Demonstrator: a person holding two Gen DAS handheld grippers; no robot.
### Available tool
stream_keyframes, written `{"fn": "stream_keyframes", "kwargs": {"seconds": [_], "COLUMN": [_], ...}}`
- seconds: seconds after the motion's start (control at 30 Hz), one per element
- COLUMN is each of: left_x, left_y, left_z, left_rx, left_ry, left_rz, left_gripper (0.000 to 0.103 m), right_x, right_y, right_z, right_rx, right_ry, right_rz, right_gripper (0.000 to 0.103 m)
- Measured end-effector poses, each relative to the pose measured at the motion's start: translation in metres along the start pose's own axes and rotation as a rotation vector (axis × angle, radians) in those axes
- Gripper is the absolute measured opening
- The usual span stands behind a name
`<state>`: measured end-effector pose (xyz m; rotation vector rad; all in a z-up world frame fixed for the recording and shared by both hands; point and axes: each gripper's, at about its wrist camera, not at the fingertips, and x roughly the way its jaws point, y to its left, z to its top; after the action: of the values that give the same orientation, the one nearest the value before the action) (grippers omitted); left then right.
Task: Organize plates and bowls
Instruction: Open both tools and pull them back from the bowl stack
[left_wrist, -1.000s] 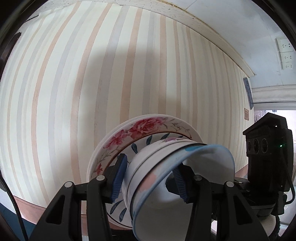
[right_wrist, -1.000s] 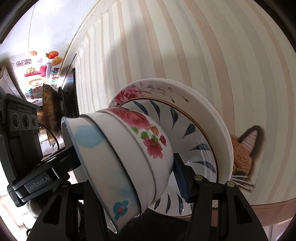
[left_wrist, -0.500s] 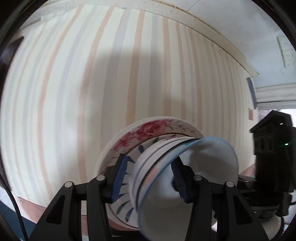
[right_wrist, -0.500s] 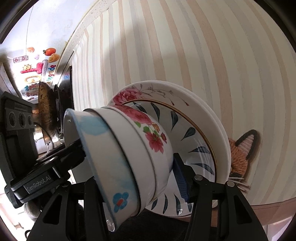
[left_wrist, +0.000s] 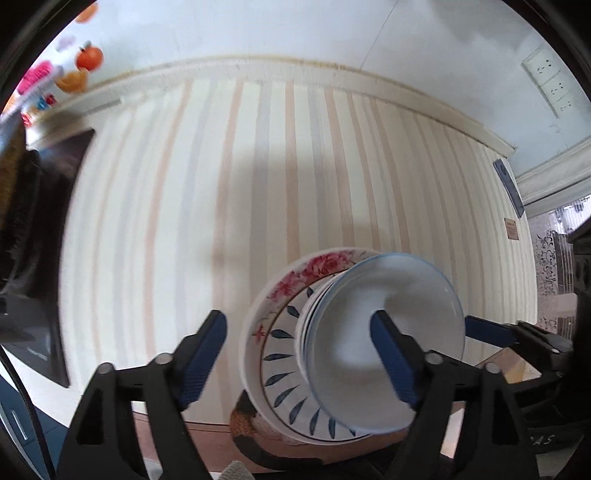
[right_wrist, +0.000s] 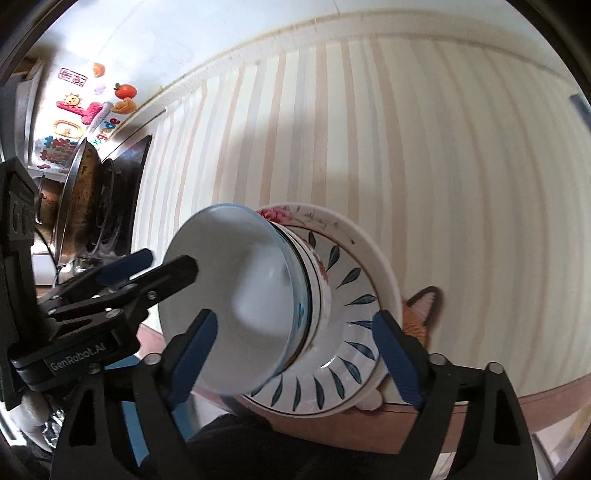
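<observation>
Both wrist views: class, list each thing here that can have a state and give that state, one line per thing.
left gripper: open, holding nothing.
right gripper: open, holding nothing.
blue-rimmed bowl: empty, nested on top of the stack.
floral bowl: nested under the blue-rimmed bowl.
leaf-pattern plate: under the bowls.
rose plate: bottom of the stack.
pan: on the stove; contents unclear.

"GenRobot.AI" printed on left tool (right_wrist: 122, 271) body.
</observation>
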<state>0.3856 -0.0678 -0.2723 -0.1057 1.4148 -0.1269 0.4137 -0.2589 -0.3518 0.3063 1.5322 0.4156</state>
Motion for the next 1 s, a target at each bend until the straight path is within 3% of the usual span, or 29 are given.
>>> {"fn": "stream_keyframes", "kwargs": {"seconds": [0.37, 0.7, 1.0], "left_x": [-0.056, -0.114, -0.181], "left_y": [-0.003, -0.019, -0.04], "left_z": [-0.024, -0.069, -0.14], "left_rx": [-0.004, -0.012, -0.024], "left_ry": [-0.155, -0.287, -0.429], "left_rz": [0.039, 0.09, 0.146], "left_gripper": [0.098, 0.098, 0.098], "right_x": [-0.068, -0.123, -0.192], "right_y": [0.021, 0.025, 0.044], "right_z": [-0.042, -0.093, -0.164], "right_rx": [-0.033, -0.061, -0.142], "right_ry": [-0.196, -0.311, -0.442], "right_rz": [-0.135, -0.118, -0.116], "right_gripper": [0.097, 0.098, 0.098]}}
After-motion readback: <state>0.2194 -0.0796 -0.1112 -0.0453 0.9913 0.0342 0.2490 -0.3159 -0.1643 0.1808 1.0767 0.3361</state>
